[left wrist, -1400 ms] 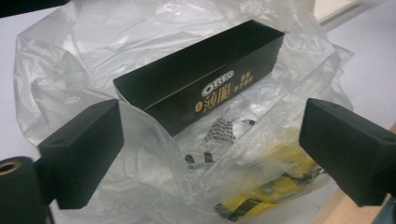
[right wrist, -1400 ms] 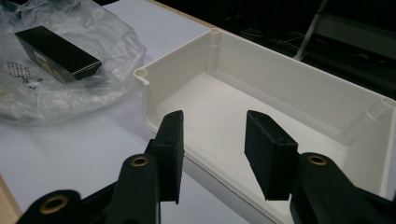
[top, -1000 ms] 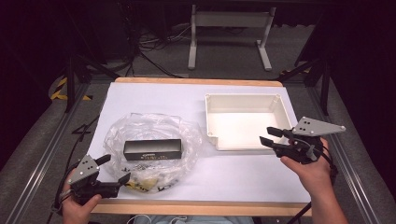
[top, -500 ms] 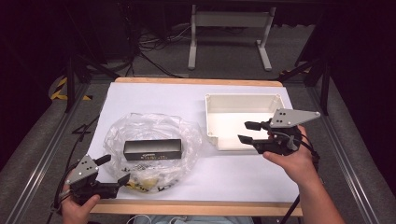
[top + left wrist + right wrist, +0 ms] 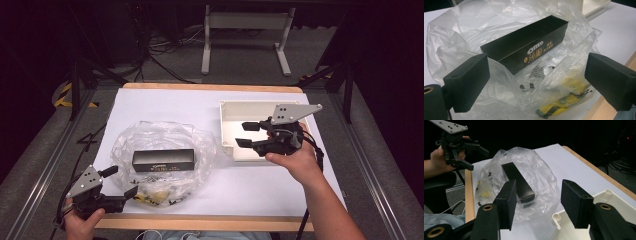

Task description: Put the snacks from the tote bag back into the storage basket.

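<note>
- Right gripper (image 5: pixel 247 135): held above the left part of the white tray (image 5: pixel 227 111), jaws pointing toward the tabletop's left side. Jaws part-way open and have just been opening; nothing between them, nothing held.
- Right gripper view: its own two black pads (image 5: pixel 507 203) stand apart with free air between; through the gap, the plastic bag (image 5: pixel 524 170) and the end of the black box (image 5: pixel 517 182). A rounded corner of the white tray sits at bottom right, just under the right-hand pad.
- The same view takes in the left gripper (image 5: pixel 472 156) farther off in a hand (image 5: pixel 437 157) past the tabletop's wooden edge, its jaws spread.
- Left gripper (image 5: pixel 120 182): at the tabletop's near left corner, jaws wide apart, empty, aimed at the bag.
- Left gripper view: pads (image 5: pixel 467 81) flank the near side of the bag without touching it as far as can be told. Lettering on the box's long face reads "OREO" here; in the high view it is only a pale smear.
- Yellow wrappers (image 5: pixel 564 100) and small black-and-white packets show through the bag below the box in the left gripper view; the high view gives them as a yellow blur at the bag's near edge (image 5: pixel 155 196).
- Black box (image 5: pixel 163 160): lies long side toward the near edge, on or in the crumpled clear bag, in the left half of the white tabletop (image 5: pixel 165 105).
- White tray: right half of the tabletop, nearer the far edge, well apart from the bag.
</note>
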A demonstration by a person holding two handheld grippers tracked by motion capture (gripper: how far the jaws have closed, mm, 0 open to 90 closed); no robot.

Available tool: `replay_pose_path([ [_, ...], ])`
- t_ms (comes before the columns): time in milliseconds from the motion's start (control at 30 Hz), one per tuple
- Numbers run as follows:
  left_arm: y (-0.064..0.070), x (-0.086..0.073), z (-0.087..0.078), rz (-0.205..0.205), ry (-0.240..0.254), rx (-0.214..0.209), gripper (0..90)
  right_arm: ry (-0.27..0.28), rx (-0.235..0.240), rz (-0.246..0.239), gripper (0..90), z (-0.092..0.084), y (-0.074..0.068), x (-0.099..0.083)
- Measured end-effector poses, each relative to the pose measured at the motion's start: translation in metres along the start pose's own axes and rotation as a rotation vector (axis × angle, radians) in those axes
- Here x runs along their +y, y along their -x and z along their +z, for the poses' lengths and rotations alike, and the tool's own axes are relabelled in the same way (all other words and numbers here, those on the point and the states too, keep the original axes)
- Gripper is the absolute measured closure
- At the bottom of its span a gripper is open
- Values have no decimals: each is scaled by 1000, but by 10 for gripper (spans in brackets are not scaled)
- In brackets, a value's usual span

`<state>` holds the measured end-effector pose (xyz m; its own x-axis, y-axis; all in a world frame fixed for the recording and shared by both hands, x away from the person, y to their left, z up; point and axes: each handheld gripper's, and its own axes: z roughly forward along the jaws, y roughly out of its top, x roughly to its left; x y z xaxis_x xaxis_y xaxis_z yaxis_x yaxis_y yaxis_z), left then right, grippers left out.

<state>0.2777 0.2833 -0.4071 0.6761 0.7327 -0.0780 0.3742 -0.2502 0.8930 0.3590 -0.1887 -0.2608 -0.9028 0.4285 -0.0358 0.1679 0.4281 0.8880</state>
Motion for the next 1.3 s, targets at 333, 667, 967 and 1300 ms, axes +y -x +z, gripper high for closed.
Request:
replay_pose_path([
  [333,-1,0,-1,-10,12,-7,69,-23,-6,-36,449,19,0,11],
  [667,-4,-1,-1,-26,17,-52,81,-31,14,-58,437,61,-1,21],
  [967,-6,-2,-3,-32,32,-31,80,-61,55,-63,418,101,-2,18],
  [1300,-6,-2,-3,-34,33,-33,81,-70,122,-64,408,145,-5,1],
])
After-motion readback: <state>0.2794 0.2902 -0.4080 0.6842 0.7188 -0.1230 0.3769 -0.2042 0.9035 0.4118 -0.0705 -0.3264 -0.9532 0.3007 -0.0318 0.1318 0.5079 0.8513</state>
